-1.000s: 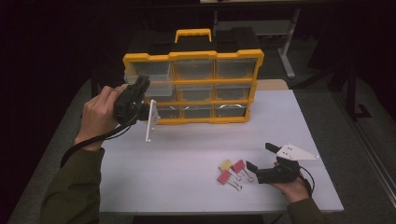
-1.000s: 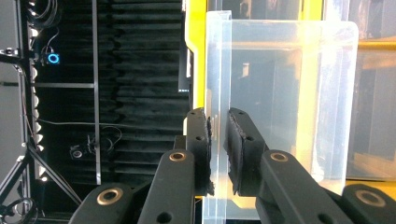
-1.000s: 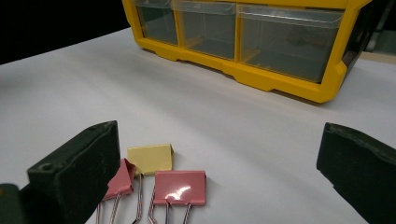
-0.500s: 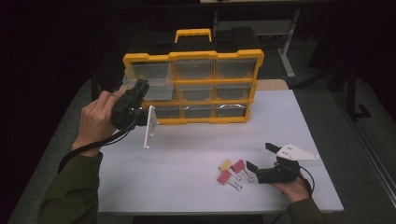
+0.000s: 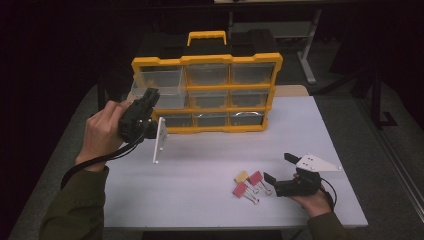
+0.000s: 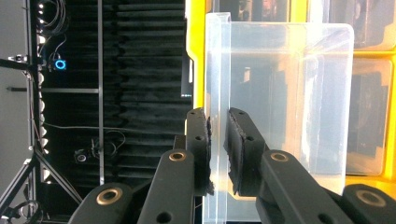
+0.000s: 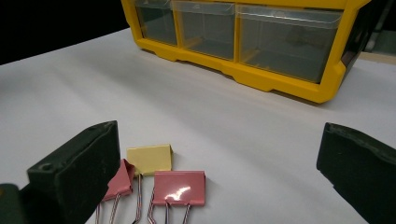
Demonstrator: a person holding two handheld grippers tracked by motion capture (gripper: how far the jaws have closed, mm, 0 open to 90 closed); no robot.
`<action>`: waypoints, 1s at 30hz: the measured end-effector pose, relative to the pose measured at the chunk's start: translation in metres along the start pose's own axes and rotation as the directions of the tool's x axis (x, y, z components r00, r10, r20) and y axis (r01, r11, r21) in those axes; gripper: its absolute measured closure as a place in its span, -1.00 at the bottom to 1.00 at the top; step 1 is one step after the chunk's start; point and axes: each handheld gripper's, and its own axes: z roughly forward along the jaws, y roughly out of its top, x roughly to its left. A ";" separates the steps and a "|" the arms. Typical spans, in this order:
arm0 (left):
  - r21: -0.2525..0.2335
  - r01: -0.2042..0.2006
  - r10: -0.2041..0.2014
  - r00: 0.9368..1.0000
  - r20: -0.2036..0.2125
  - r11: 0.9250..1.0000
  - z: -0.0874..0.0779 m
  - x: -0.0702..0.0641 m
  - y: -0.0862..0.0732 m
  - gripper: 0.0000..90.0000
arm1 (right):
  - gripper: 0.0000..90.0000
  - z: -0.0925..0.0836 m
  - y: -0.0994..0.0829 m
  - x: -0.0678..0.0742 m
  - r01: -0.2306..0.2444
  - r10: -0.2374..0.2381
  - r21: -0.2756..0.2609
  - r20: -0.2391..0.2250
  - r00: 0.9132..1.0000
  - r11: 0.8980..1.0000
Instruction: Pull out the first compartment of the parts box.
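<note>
Clear drawer (image 5: 161,89) further out of organizer (image 5: 207,92), visibly empty.

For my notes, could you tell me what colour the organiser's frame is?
Yellow; the organiser's frame shows best in the high view.

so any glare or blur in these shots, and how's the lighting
High view: table lit, room behind dark. Left gripper view: clear drawer sharp, with pale reflections. Right gripper view: glare spot on the pink clip; the near jaws are soft.
</note>
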 end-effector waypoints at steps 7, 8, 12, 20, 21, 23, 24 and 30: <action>-0.003 0.006 -0.006 1.000 -0.002 1.000 -0.001 0.000 0.001 0.71 | -1.00 0.000 0.000 0.000 0.000 0.000 -0.001 0.001 1.000 1.000; -0.007 0.005 -0.005 1.000 -0.002 1.000 -0.002 0.000 0.001 0.64 | -1.00 0.000 0.000 0.000 0.001 -0.001 -0.001 0.000 1.000 1.000; -0.002 0.001 -0.001 1.000 -0.011 1.000 -0.006 -0.002 0.003 0.50 | -1.00 0.000 0.000 0.000 0.000 0.000 0.000 0.000 1.000 1.000; -0.006 0.012 -0.012 1.000 -0.019 1.000 -0.010 -0.007 0.006 0.24 | -1.00 0.000 0.000 0.000 0.001 -0.001 0.000 -0.002 1.000 1.000; -0.006 0.015 -0.015 1.000 -0.018 1.000 -0.010 -0.008 0.006 0.20 | -1.00 0.000 0.000 0.000 0.001 -0.001 0.001 -0.002 1.000 1.000; -0.013 0.014 -0.014 1.000 -0.020 1.000 -0.011 -0.010 0.008 0.14 | -1.00 0.000 0.000 0.000 0.000 0.000 0.000 -0.002 1.000 1.000; -0.011 0.015 -0.015 1.000 -0.023 1.000 -0.012 -0.011 0.008 0.10 | -1.00 0.000 0.000 0.000 0.002 -0.001 0.001 -0.002 1.000 1.000; -0.013 0.015 -0.015 0.999 -0.036 1.000 -0.015 -0.019 0.011 -0.13 | -1.00 0.000 0.000 0.000 0.000 0.000 -0.002 0.001 1.000 1.000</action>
